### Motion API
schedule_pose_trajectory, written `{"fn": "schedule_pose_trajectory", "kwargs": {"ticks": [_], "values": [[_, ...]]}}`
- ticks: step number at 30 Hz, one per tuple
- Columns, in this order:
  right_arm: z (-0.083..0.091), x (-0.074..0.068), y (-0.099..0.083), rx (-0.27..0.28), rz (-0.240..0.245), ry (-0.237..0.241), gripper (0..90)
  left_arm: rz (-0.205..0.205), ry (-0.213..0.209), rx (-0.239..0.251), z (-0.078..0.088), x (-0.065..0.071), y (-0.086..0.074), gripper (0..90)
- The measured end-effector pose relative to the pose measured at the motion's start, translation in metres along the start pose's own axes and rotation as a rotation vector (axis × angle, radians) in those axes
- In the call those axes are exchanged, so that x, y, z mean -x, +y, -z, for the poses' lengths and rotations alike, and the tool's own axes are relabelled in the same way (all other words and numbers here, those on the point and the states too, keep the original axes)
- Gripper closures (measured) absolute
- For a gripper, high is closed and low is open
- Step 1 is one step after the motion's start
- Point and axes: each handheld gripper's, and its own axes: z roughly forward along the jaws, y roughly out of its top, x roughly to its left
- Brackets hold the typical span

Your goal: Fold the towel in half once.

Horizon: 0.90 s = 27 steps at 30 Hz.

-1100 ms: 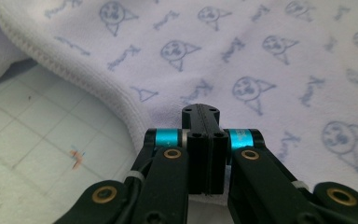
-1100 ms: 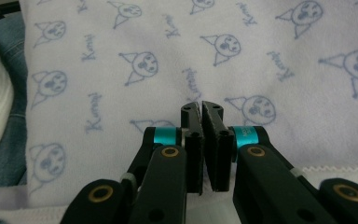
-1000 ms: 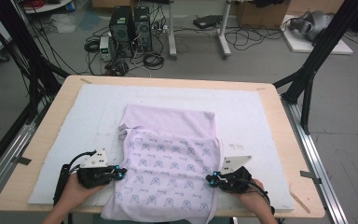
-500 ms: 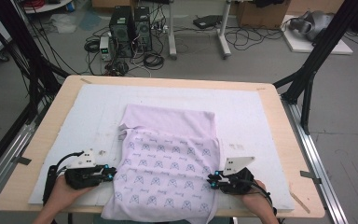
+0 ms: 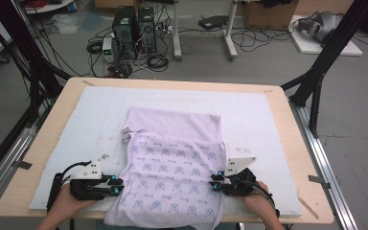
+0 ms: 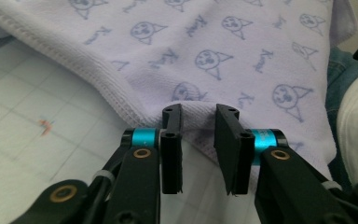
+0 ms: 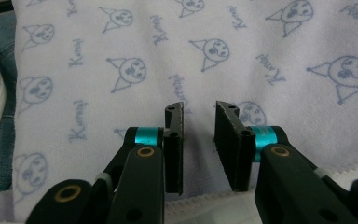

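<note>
Towel [image 5: 172, 158]: lilac, printed (folded on my mat [image 5: 263, 120]).
Left gripper [image 6: 199, 122]: jaws just opening, hem between, released.
Right gripper [image 7: 199, 120]: likewise, released.

A wooden table [image 5: 297, 158] bears a white mat [image 5: 263, 120] under a lilac towel [image 5: 172, 163].

Lilac printed towel [image 5: 175, 167] lay folded on a white mat [image 5: 258, 120] over a wooden table [image 5: 287, 143], near edge draped off the front, left gripper [image 5: 116, 186] at its left hem, right gripper [image 5: 214, 182] at its right hem, jaws having just been opening, computer towers [image 5: 134, 26] stood on the floor beyond.
</note>
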Motion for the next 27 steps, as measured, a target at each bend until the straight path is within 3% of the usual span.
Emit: {"fn": "schedule_pose_trajectory", "kwargs": {"ticks": [2, 8, 12, 16, 23, 27], "values": [[0.0, 0.001, 0.0, 0.001, 0.001, -0.004, 71.8, -0.009, 0.002, -0.02, -0.005, 0.001, 0.0, 70.7], [-0.001, 0.001, 0.0, 0.002, -0.005, -0.004, 70.7, -0.036, 0.035, -0.016, -0.007, 0.006, 0.0, 71.2], [-0.002, 0.001, 0.0, 0.007, -0.006, -0.008, 70.7, -0.036, 0.029, -0.012, -0.008, 0.006, 0.001, 84.1], [-0.002, 0.001, 0.0, 0.01, -0.011, -0.007, 70.4, -0.042, 0.052, -0.004, -0.007, 0.009, 0.0, 86.9], [-0.001, -0.001, 0.0, 0.01, -0.003, -0.016, 69.4, -0.016, 0.122, 0.021, 0.024, 0.014, -0.012, 87.1], [0.0, -0.006, -0.001, 0.016, -0.005, -0.011, 68.3, -0.008, 0.128, 0.018, 0.039, 0.022, -0.02, 87.0]]}}
